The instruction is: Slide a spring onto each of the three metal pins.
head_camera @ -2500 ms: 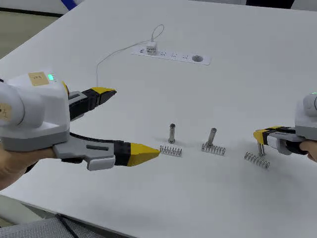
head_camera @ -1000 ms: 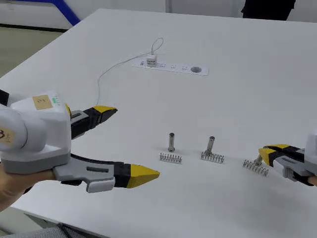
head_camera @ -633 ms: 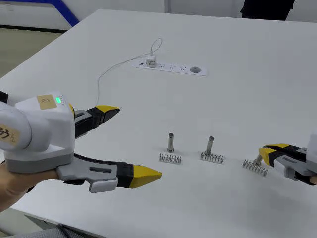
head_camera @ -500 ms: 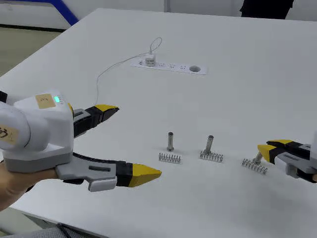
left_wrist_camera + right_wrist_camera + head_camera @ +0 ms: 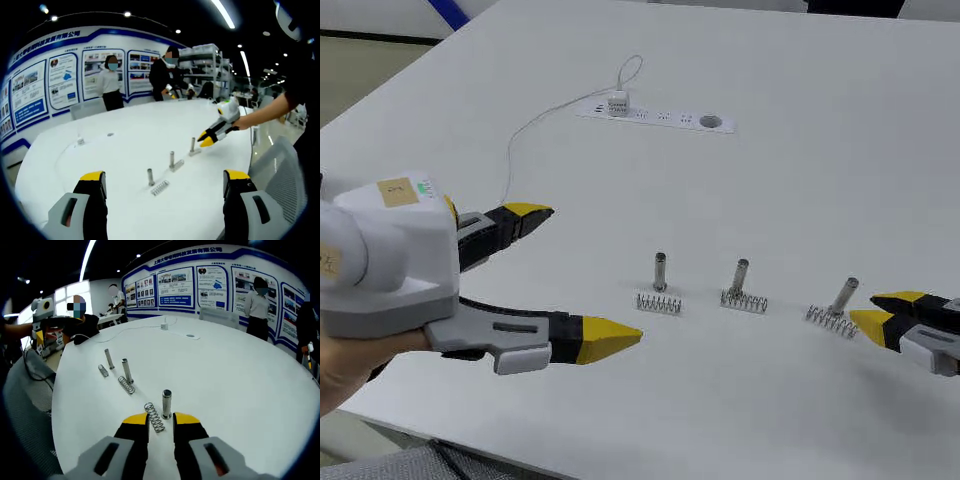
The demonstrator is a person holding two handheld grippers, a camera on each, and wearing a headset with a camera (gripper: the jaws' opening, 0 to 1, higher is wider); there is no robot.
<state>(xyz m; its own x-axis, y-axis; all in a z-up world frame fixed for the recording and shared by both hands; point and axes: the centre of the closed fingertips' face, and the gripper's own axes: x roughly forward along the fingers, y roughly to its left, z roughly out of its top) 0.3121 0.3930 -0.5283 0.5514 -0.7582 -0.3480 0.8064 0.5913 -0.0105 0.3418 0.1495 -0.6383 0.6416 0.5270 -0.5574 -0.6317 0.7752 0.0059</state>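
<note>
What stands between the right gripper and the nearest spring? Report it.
Nothing visible does. The spring lies just ahead of the right gripper, whose jaws are parted. It is beside its upright pin, with no other object between gripper and spring.

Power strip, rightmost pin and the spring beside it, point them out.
Power strip (image 5: 655, 116): head view, top face.
Rightmost pin (image 5: 844, 295): head view, mid shaft.
Spring (image 5: 831, 321): head view, middle coils.

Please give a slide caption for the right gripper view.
Yellow-tipped right gripper, open, faces an upright metal pin beside a loose coil spring on a white table.
</note>
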